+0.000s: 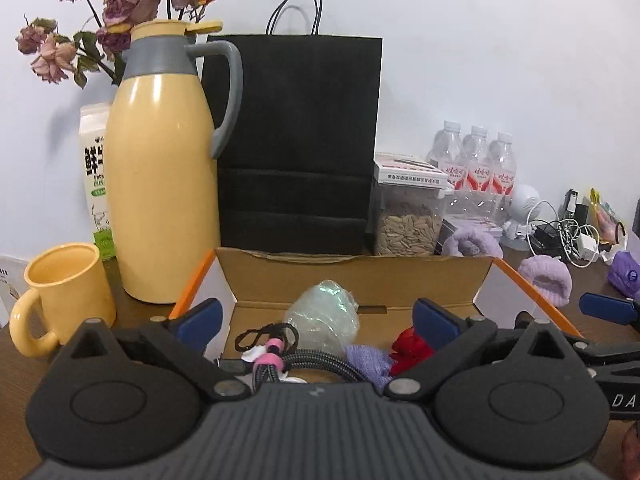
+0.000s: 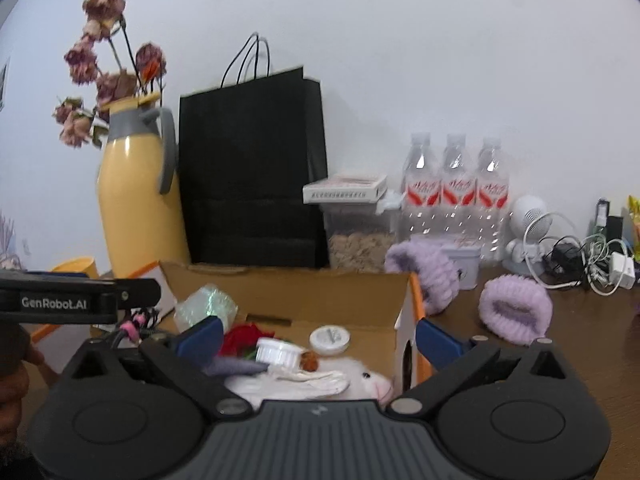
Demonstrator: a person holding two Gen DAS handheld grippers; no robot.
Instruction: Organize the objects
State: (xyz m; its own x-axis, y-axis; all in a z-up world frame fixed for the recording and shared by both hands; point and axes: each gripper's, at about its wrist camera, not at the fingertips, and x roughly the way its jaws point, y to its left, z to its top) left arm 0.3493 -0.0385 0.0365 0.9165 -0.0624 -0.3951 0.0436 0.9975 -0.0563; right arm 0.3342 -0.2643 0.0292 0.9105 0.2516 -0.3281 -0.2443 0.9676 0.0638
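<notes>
Left wrist view: both grippers [image 1: 316, 320] [image 2: 318, 336] gape empty, angled down over the box [image 1: 360, 280]

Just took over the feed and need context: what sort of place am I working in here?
Probably a home or dorm desk against a plain wall. A yellow thermos jug stands by a matching mug, dried flowers behind it, and chargers and cables tangle at the right end of the wooden tabletop.

Glossy yellow plastic jug [image 1: 160, 184], matt black paper bag [image 1: 298, 140], rough brown cardboard box [image 1: 360, 280], fluffy lilac cloth band [image 2: 516, 308].
</notes>
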